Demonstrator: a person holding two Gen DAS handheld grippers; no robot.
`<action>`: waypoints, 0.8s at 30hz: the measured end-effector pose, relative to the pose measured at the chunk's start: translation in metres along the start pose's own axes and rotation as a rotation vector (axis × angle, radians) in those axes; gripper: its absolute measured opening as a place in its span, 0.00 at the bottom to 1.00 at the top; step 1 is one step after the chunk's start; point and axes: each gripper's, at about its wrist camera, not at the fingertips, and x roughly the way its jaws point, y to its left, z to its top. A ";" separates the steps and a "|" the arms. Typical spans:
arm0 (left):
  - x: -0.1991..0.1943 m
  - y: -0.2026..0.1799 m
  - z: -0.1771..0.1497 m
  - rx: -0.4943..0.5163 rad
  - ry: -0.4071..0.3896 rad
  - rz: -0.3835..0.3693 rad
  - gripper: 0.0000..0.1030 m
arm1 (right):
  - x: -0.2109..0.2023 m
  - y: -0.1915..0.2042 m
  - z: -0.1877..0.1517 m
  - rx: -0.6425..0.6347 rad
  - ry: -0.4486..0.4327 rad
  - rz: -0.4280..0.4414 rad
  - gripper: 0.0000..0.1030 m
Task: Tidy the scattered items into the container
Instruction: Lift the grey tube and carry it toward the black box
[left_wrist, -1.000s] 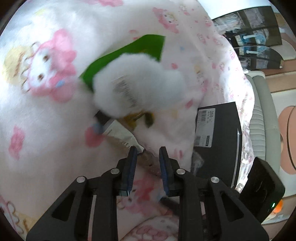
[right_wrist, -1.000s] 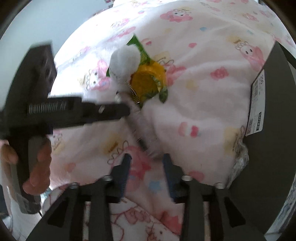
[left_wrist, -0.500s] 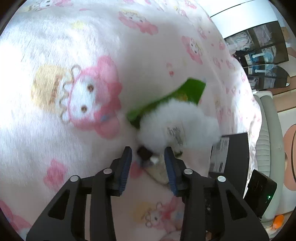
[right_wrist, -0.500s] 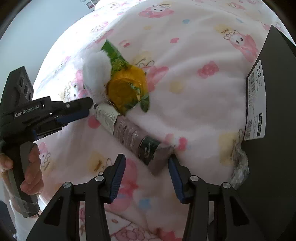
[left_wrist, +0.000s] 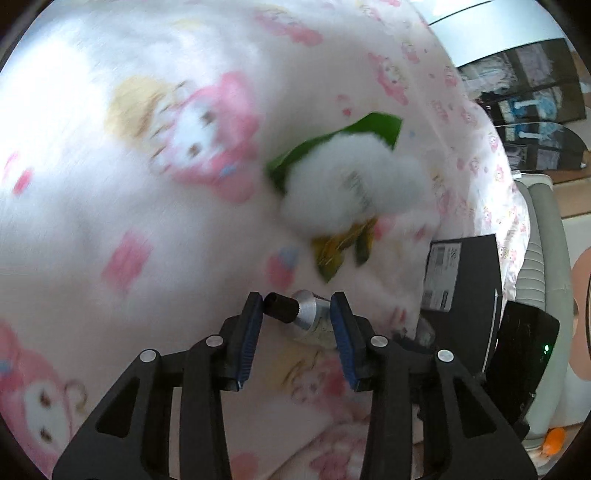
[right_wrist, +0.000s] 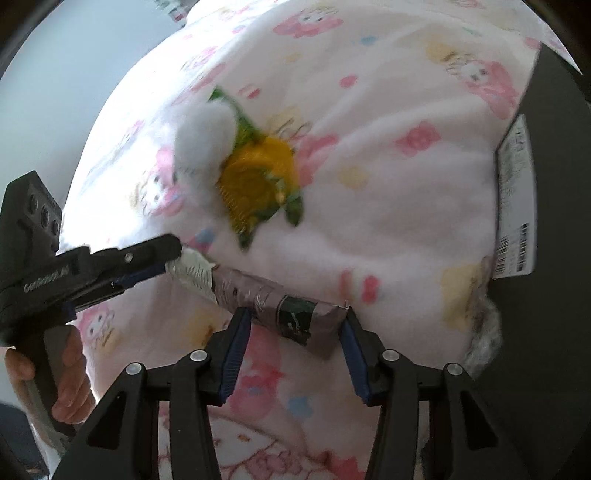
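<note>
Right now both tools straddle one squeezed tube (right_wrist: 258, 295) lying on the pink cartoon-print blanket (right_wrist: 388, 206) of the bed. The left tool (left_wrist: 297, 317) brackets the black cap end, its pads close beside the cap but, as far as the blurred view shows, not yet pressing. The right tool (right_wrist: 295, 325) has the flat crimped tail between its pads, and its jaws are opening, so neither is gripping yet. Farther off on the blanket lie a white fluffy pompom (right_wrist: 205, 136), a yellow-and-green packet (right_wrist: 258, 184) touching it, and a green wrapper (left_wrist: 376, 127) under the pompom. The dark container (right_wrist: 546, 258) stands at the right, with a white label on its wall.

To do this pick well, I would close only one tool on the tube, best across the firmer shoulder near the cap, since the flattened tail may slip or fold. Keep the other tool clear so the two do not pull against each other, lift straight off the soft blanket, then carry right and release over the container's opening.
</note>
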 end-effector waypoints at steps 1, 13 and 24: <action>0.003 0.004 -0.002 -0.012 0.012 0.000 0.37 | 0.004 0.001 0.000 -0.009 0.009 0.004 0.46; 0.005 0.019 -0.005 0.013 -0.083 -0.041 0.43 | 0.008 0.000 0.006 -0.003 0.032 0.020 0.46; -0.004 0.014 -0.020 -0.008 -0.054 -0.044 0.41 | -0.003 0.002 0.004 -0.014 0.023 0.033 0.46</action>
